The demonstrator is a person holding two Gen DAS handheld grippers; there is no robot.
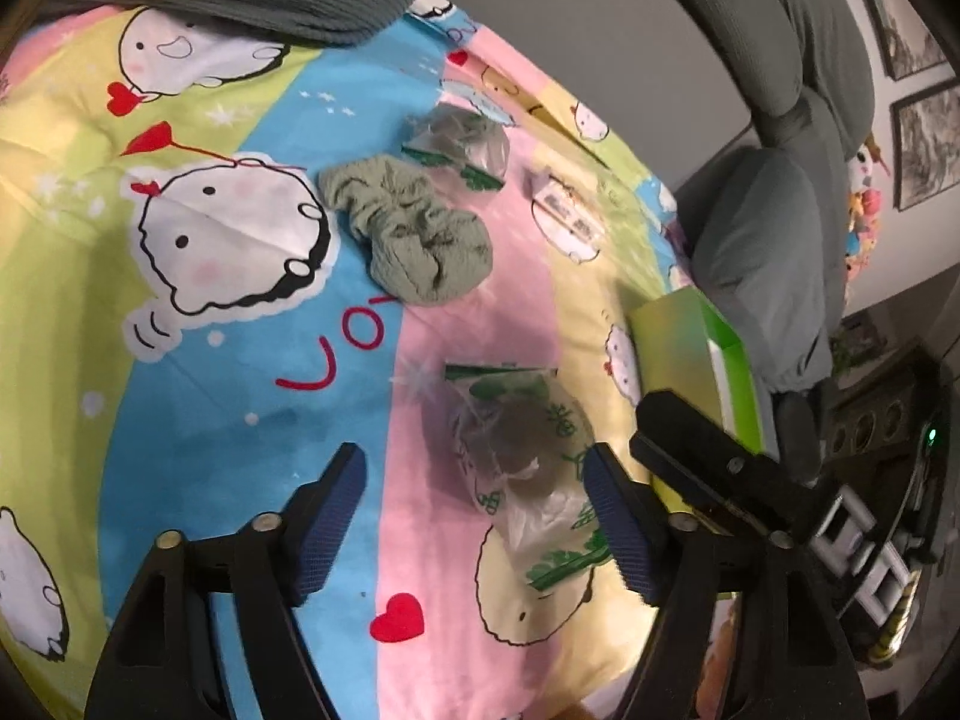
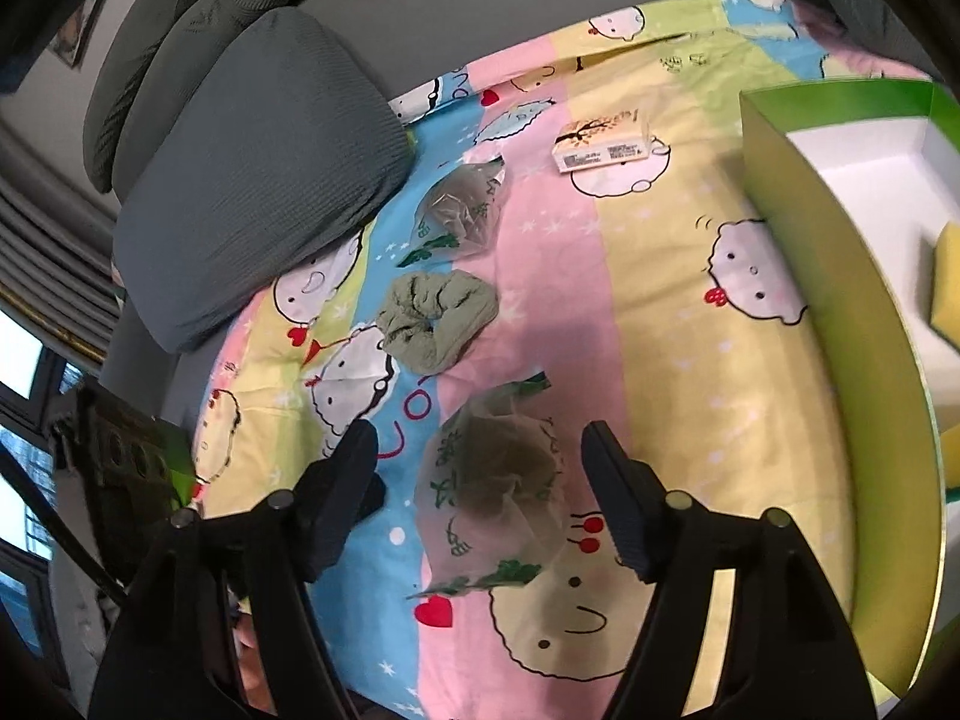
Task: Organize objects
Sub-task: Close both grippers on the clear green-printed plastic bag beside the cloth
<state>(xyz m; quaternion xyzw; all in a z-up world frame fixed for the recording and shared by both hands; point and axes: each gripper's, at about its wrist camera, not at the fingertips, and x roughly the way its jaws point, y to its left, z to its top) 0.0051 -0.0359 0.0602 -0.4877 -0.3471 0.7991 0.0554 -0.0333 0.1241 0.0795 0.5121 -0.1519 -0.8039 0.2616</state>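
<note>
On a colourful cartoon bedsheet (image 1: 240, 372) lie a near clear plastic bag with something dark inside (image 1: 528, 450) (image 2: 498, 474), a crumpled green cloth (image 1: 414, 228) (image 2: 438, 318), a far plastic bag (image 1: 465, 141) (image 2: 465, 210) and a small white box (image 1: 567, 210) (image 2: 603, 147). My left gripper (image 1: 474, 504) is open, just left of the near bag. My right gripper (image 2: 480, 480) is open and straddles the near bag from above. It shows in the left wrist view as a black body (image 1: 720, 468).
A green open box (image 2: 840, 276) (image 1: 702, 354) with white inside and yellow sponges (image 2: 948, 282) stands at the right. Grey cushions (image 2: 252, 162) (image 1: 762, 264) line the back. The bed edge is near the bottom of both views.
</note>
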